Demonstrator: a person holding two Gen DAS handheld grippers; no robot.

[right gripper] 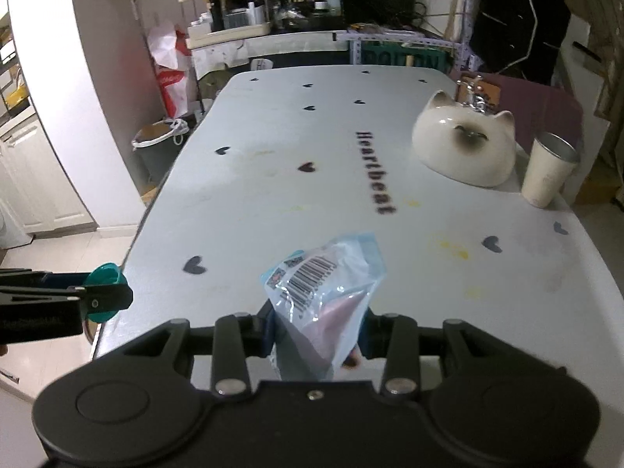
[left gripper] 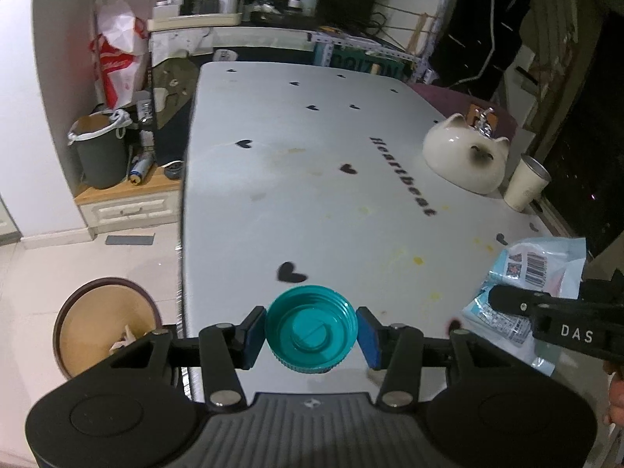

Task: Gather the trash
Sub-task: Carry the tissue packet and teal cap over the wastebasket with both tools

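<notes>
Though clamped, teal cap (left gripper: 311, 330) intact

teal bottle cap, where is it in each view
Left wrist: teal bottle cap low centre, clamped between the left tongs.
Right wrist: at the far left edge, seen side-on, partly hidden by those tongs.
Shared landmark: the cat-face bowl, far right on the table in both views.

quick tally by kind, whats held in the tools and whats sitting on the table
Held trash: 2, the teal cap in the left tool and the plastic wrapper in the right tool
Bowls on the table: 1, the cat bowl
Cups on the table: 1, the cup
Total: 4
</notes>
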